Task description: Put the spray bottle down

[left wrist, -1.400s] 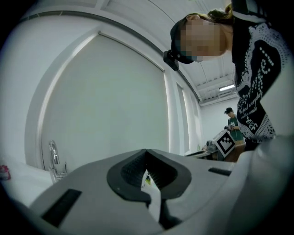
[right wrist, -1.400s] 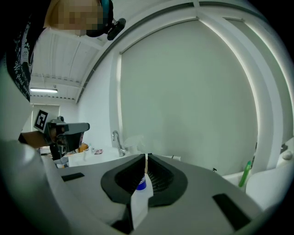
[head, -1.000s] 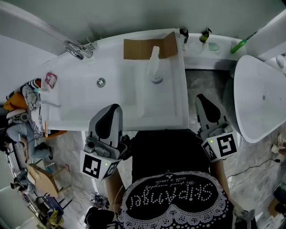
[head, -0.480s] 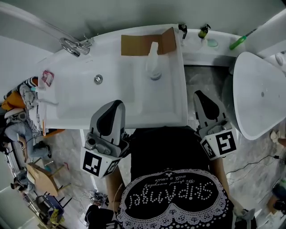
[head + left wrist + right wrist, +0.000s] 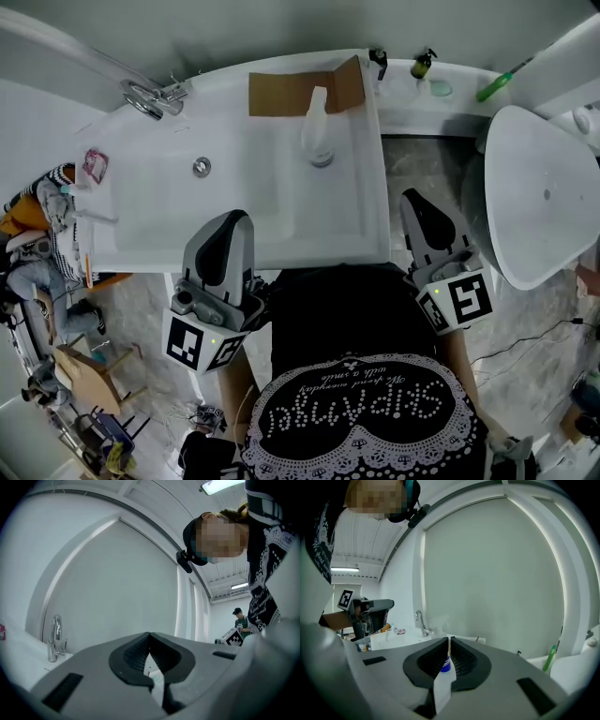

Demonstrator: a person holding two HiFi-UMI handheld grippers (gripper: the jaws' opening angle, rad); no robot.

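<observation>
Evidently complete: spray bottle upright on the surface; left gripper and right gripper empty, fingers together; no move remains

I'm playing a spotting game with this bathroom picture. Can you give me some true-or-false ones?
1. The spray bottle stands upright on the sink. True.
2. The left gripper holds the bottle. False: its jaws are shut on nothing, away from the bottle.
3. Brown cardboard lies on the sink's far side, by the bottle. True.
4. The faucet is at the sink's right end in the head view. False: it is at the left end.
</observation>
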